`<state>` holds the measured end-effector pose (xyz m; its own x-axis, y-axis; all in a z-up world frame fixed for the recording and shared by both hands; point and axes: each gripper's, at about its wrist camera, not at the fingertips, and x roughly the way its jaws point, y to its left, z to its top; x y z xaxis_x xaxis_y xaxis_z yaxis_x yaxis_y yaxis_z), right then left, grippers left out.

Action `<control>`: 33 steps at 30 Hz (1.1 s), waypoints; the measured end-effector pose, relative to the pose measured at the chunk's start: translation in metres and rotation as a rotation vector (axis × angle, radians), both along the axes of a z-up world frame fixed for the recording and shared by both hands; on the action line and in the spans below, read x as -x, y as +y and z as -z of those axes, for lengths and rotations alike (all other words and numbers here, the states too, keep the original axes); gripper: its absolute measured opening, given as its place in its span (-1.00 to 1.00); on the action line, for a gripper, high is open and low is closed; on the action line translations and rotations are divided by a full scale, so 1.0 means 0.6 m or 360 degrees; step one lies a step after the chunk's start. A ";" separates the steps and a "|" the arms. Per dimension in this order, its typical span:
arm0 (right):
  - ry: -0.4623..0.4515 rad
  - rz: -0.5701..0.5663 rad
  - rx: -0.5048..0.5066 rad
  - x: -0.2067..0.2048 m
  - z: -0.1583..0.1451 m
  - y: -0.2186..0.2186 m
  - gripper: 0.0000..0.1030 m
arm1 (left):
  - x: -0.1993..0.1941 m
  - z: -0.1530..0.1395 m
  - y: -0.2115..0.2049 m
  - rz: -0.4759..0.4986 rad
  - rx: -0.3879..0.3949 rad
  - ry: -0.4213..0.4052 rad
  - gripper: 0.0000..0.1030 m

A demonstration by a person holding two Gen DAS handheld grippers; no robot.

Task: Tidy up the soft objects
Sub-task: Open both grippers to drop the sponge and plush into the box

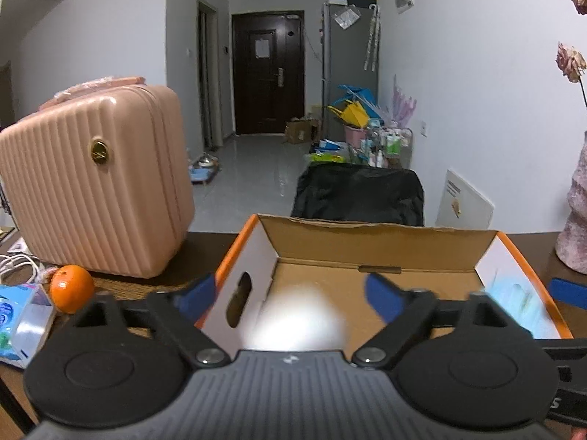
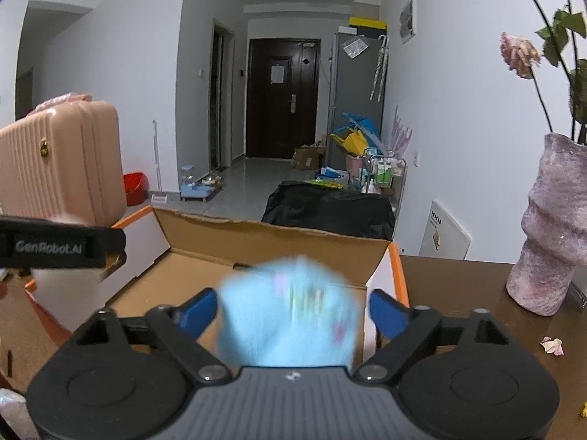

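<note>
Both grippers are hovering over the open box (image 1: 381, 245). The left gripper (image 1: 290, 293) is standing with fingers wide, a blurred white soft thing (image 1: 297, 315) lying loose between them above the box floor. The right gripper (image 2: 293, 308) is likewise spread wide, a blurred blue soft thing (image 2: 290, 308) sitting between its fingers, untouched, over the box.
</note>
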<state>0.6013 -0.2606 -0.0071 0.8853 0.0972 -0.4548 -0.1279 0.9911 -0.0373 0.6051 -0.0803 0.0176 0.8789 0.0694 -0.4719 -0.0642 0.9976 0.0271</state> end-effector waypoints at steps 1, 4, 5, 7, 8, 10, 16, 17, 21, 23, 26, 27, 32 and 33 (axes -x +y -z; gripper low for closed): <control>-0.0010 0.0008 -0.0008 0.000 -0.001 -0.002 0.95 | 0.002 -0.001 0.000 -0.0008 -0.0004 -0.0013 0.92; -0.0030 0.0031 -0.0031 0.001 -0.006 -0.008 0.95 | 0.005 -0.003 0.001 -0.0030 -0.0003 -0.0025 1.00; -0.0031 0.0034 -0.0034 0.002 -0.007 -0.011 0.95 | 0.005 -0.003 0.001 -0.0030 -0.0006 -0.0024 1.00; -0.0035 0.0038 -0.0041 0.004 -0.008 -0.014 0.95 | 0.005 -0.003 0.000 -0.0034 -0.0012 -0.0017 1.00; -0.0037 0.0039 -0.0041 0.004 -0.009 -0.015 0.95 | 0.006 -0.002 -0.002 -0.0036 -0.0017 -0.0014 1.00; -0.0038 0.0040 -0.0038 0.004 -0.010 -0.016 0.95 | 0.005 -0.003 -0.001 -0.0039 -0.0020 -0.0013 1.00; -0.0039 0.0041 -0.0034 0.014 -0.009 -0.014 0.95 | 0.007 -0.005 -0.001 -0.0037 -0.0016 -0.0017 1.00; -0.0038 0.0043 -0.0032 0.014 -0.010 -0.014 0.95 | 0.008 -0.006 0.000 -0.0034 -0.0013 -0.0017 1.00; -0.0036 0.0047 -0.0028 0.016 -0.012 -0.014 0.95 | 0.013 -0.009 0.000 -0.0038 -0.0017 -0.0031 1.00; -0.0037 0.0053 -0.0025 0.018 -0.014 -0.015 0.95 | 0.016 -0.010 -0.001 -0.0043 -0.0015 -0.0042 1.00; -0.0041 0.0059 -0.0023 0.022 -0.018 -0.014 0.95 | 0.021 -0.013 0.001 -0.0045 -0.0007 -0.0050 1.00; -0.0044 0.0062 -0.0024 0.024 -0.019 -0.015 0.95 | 0.023 -0.015 0.002 -0.0048 -0.0003 -0.0054 1.00; -0.0051 0.0080 -0.0019 0.039 -0.025 -0.020 0.95 | 0.042 -0.025 0.004 -0.0044 0.0009 -0.0088 1.00; -0.0054 0.0080 -0.0019 0.043 -0.027 -0.020 0.95 | 0.048 -0.027 0.004 -0.0044 0.0007 -0.0099 1.00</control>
<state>0.5756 -0.2728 0.0091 0.9041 0.0574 -0.4235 -0.0767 0.9966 -0.0286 0.5765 -0.0776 0.0336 0.9043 0.0923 -0.4167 -0.0935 0.9955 0.0178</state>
